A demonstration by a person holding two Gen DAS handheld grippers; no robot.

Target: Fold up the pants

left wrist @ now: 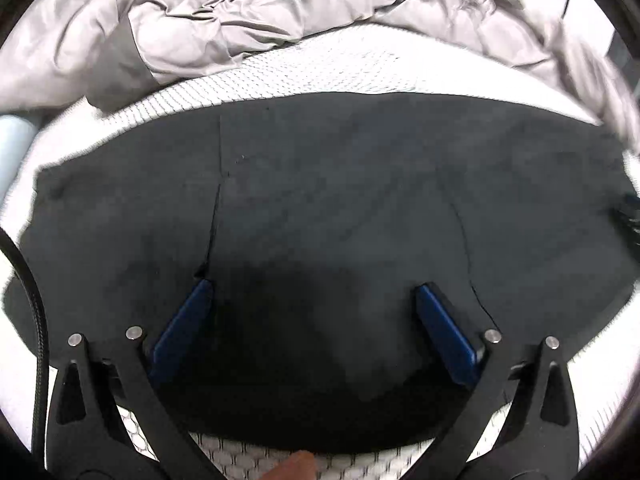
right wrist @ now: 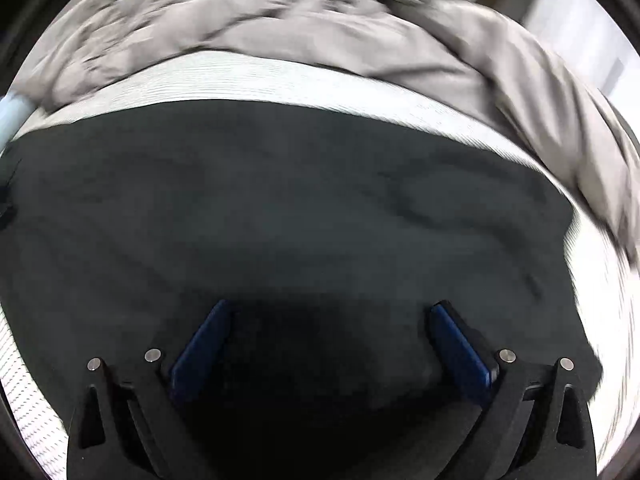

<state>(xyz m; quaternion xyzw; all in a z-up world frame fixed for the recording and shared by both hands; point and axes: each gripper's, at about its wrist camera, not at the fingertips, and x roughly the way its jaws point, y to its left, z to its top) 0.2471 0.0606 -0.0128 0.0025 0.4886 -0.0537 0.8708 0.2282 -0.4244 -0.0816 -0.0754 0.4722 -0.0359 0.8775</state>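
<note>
Setting: dark pants (left wrist: 320, 208) lie spread flat across a white patterned mattress (left wrist: 320, 68), filling the middle of both wrist views.
Pants: 1 dark garment, mostly smooth in the left wrist view, with a thin seam line running down its left part; the right wrist view shows soft wrinkles toward its right side (right wrist: 420, 200).
Around the pants: a crumpled gray blanket (left wrist: 248, 12) is heaped on the mattress beyond the pants' far edge, apart from them by a strip of bare white cover; the same blanket (right wrist: 280, 32) appears blurred in the right wrist view.
Beside the pants: a pale blue rounded object (left wrist: 16, 140) sits at the left edge of the mattress, too cropped to identify.
Left gripper (left wrist: 314, 286): spread wide above the pants, its 2 blue-padded fingers (left wrist: 184, 328) apart with only dark cloth showing between them, nothing pinched.
Cable: a black cord (left wrist: 36, 312) curves down left of the left gripper.
Near edge: a fingertip (left wrist: 296, 468) shows at the bottom, over the mattress just below the pants' hem.
Right gripper (right wrist: 332, 306): also spread wide over the pants, pinching nothing; the view is motion-blurred.
</note>
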